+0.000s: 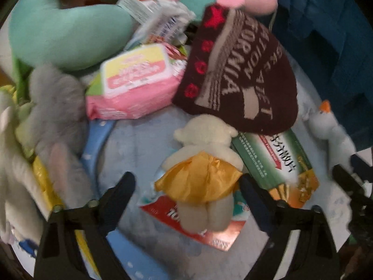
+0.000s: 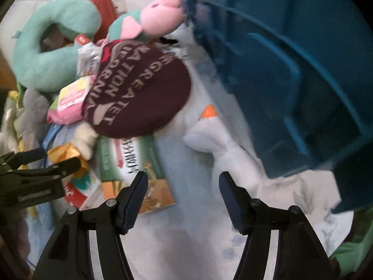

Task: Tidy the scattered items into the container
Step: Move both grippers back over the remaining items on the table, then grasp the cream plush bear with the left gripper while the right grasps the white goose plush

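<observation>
Nearest us in the left wrist view, our left gripper (image 1: pixel 187 186) stands spread wide, one finger on each side of the cream teddy bear (image 1: pixel 204 163) in its gold skirt. It brackets the toy without pinching it, so we judge this to be the line-up before a grasp. The bear lies face down at lower centre across a red-and-white packet (image 1: pixel 198 224), partly on the green box (image 1: pixel 275 161) to its right.

In the right wrist view, our right gripper (image 2: pixel 184 186) is likewise spread and holds nothing. It points over bare pale cloth (image 2: pixel 186 245) toward the white plush bird (image 2: pixel 209 135) with the orange beak at centre frame.

Further up, the maroon lettered cushion (image 1: pixel 240 74) overlaps the green box, with the pink wipes pack (image 1: pixel 132 86) left of it and the mint neck pillow (image 1: pixel 63 30) at upper left.

Farthest, at upper right, stands the blue container (image 2: pixel 303 70), just beside the bird, so we expect short carries.
</observation>
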